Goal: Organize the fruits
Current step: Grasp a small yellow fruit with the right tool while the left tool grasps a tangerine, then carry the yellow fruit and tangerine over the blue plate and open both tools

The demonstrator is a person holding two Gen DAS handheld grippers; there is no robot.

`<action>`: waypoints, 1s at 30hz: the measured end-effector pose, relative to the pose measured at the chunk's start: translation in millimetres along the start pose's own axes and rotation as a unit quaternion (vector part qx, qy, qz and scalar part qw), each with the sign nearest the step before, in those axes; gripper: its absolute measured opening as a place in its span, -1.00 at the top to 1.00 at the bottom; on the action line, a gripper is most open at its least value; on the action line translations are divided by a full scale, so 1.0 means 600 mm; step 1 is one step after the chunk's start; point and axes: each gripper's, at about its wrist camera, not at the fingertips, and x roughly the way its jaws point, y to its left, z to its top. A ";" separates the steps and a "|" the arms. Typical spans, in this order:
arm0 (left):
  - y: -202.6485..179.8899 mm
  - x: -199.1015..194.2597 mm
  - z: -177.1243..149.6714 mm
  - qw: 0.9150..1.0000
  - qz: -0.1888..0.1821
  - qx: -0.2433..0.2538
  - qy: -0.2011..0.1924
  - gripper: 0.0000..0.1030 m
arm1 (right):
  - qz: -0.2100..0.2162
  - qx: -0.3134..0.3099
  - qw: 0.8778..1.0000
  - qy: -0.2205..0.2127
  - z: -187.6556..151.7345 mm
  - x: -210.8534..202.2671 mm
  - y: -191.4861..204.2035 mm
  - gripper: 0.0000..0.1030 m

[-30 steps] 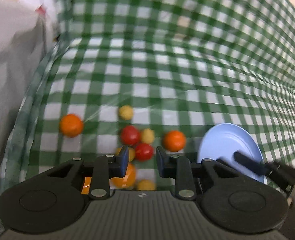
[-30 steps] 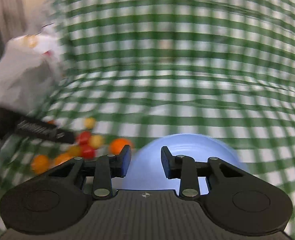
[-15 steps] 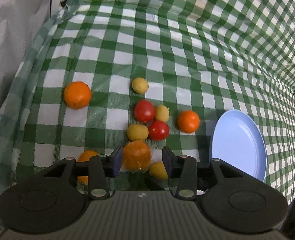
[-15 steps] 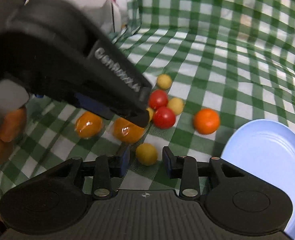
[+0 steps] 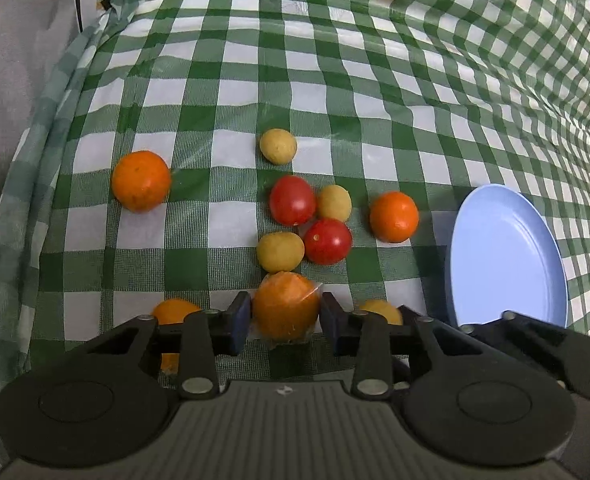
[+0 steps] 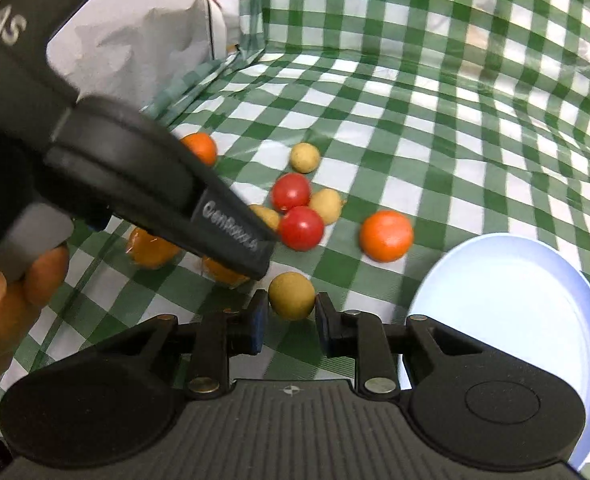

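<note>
While we look along the left gripper (image 5: 286, 316), its fingers (image 5: 239, 322) have just been closing and now press on both sides of a plastic-wrapped orange fruit (image 5: 286, 306) on the green-checked desk (image 5: 335, 80). Our right gripper (image 6: 291, 316) has closed its fingers around a small yellow fruit (image 6: 291, 295) that sits on the cloth. Two red tomatoes (image 5: 293, 200), more yellow fruits and oranges (image 5: 141, 180) lie clustered just beyond, and a blue plate (image 5: 507, 256) rests near them on the right
</note>
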 end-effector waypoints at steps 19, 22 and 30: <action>-0.056 -0.026 0.019 0.997 0.018 0.019 -0.073 0.21 | -0.041 0.045 0.997 -0.053 -0.008 -0.068 -0.077 0.48; -0.070 -0.030 0.019 0.996 0.011 0.022 -0.086 0.21 | -0.045 0.050 0.996 -0.060 -0.013 -0.076 -0.090 0.48; -0.114 -0.035 0.016 0.993 -0.011 0.034 -0.113 0.21 | -0.064 0.074 0.993 -0.070 -0.022 -0.095 -0.127 0.48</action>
